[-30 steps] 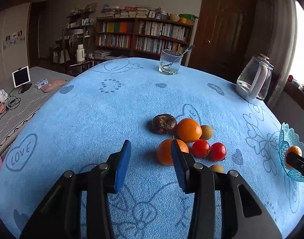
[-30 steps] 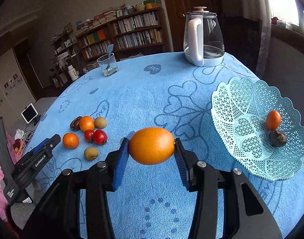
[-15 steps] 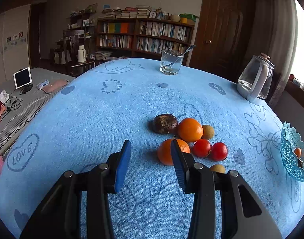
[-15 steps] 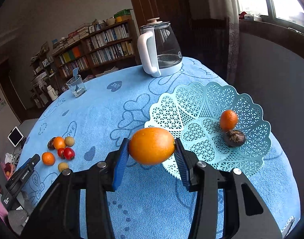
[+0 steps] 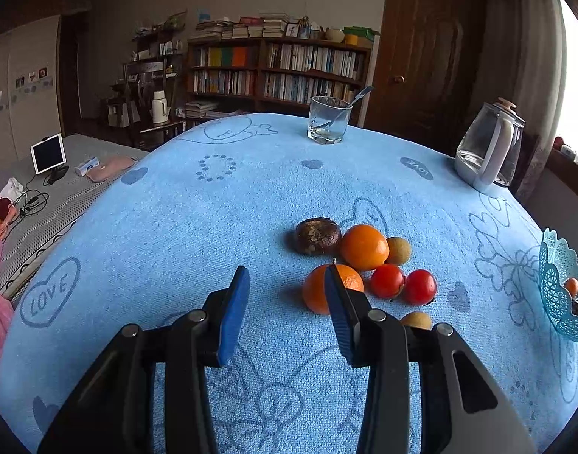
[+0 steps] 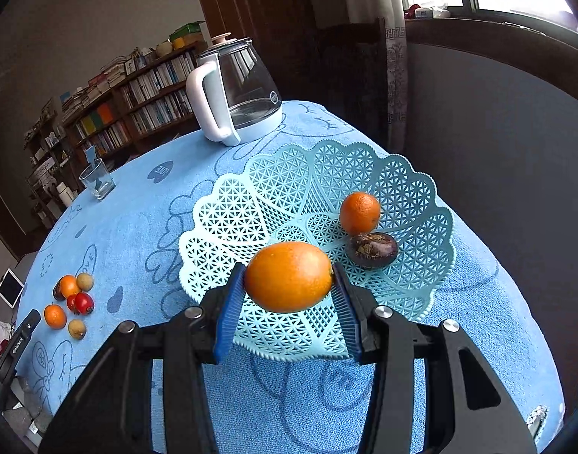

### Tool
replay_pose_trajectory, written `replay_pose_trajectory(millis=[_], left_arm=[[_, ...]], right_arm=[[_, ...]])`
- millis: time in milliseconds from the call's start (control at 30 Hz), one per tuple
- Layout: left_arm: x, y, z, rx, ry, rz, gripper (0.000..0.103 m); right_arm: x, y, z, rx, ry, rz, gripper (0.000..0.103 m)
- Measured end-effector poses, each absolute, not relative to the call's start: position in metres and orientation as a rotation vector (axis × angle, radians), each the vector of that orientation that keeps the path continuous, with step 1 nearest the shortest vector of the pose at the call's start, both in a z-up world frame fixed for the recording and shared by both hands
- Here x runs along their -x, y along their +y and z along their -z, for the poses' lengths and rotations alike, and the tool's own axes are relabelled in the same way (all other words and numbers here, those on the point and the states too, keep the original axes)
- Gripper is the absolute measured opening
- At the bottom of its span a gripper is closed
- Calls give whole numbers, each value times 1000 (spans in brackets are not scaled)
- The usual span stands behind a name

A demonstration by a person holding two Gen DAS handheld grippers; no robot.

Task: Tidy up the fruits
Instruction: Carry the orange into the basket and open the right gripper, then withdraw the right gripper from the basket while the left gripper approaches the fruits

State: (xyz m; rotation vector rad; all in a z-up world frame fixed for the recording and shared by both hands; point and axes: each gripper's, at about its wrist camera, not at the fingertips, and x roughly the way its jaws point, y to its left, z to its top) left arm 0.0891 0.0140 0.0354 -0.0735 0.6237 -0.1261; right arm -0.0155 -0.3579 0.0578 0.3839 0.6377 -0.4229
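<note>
In the right wrist view, the right gripper is clamping a smooth oval orange fruit between its blue pads at frame centre, hanging over the near rim of the pale turquoise lattice plastic basket. Inside the basket, right of centre, a small round tangerine is touching a dark purple wrinkled fruit. In the left wrist view, the left gripper is standing parted and empty at lower centre, above the blue terry tablecloth.
</note>
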Motion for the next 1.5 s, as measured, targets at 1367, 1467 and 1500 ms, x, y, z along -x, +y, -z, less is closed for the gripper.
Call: replay_pose_trajectory(millis=[1367, 1467, 1500], left_arm=[[-23, -147, -81, -101, 613, 513, 42], [-24, -148, -80, -106, 621, 509, 42], [-25, -146, -78, -105, 627, 500, 42]], right_arm=[[48, -377, -48, -365, 536, 423, 57], [52, -376, -48, -355, 516, 431, 58], [53, -376, -47, -353, 511, 433, 58]])
